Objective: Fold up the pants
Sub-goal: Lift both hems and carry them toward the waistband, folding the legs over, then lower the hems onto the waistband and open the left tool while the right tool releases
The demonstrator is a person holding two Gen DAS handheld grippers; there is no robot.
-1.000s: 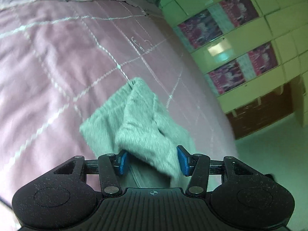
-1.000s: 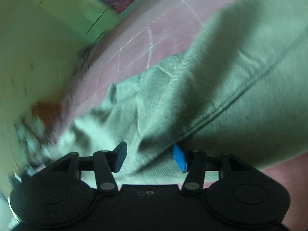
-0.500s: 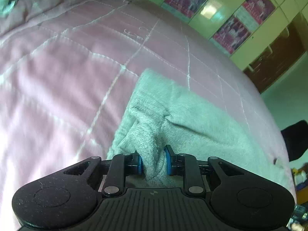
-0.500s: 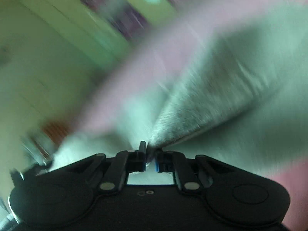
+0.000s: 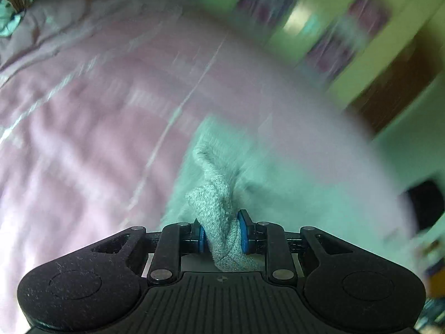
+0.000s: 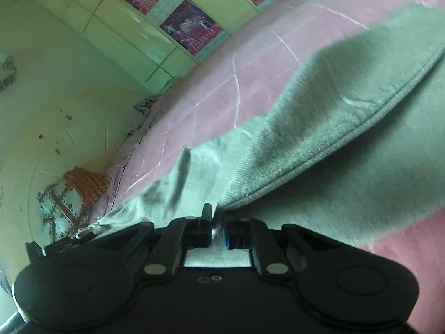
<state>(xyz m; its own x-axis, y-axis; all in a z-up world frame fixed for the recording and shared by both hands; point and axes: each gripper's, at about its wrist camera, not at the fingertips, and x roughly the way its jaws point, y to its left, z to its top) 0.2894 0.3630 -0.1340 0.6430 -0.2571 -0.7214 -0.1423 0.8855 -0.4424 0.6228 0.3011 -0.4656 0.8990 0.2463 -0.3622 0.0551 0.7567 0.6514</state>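
Grey fleece pants (image 5: 219,194) lie on a pink quilted bedspread (image 5: 83,117). My left gripper (image 5: 221,235) is shut on a bunched fold of the pants, which rises from the blue pads (image 5: 244,233). The rest of the cloth trails away to the right, blurred. In the right wrist view the pants (image 6: 319,139) fill the right half, with a seamed edge running diagonally. My right gripper (image 6: 218,229) is shut on an edge of the pants, with cloth pinched thin between its pads.
Yellow-green cupboard doors with pink panels (image 6: 189,27) stand beyond the bed. A patterned cloth heap (image 6: 75,192) lies at the bed's far end. A dark object (image 5: 425,203) shows at the right edge in the left wrist view.
Both grippers closed on the pants within the last second. The left one now lifts its bunch while the view swings fast. The right one holds its edge and the view has steadied.
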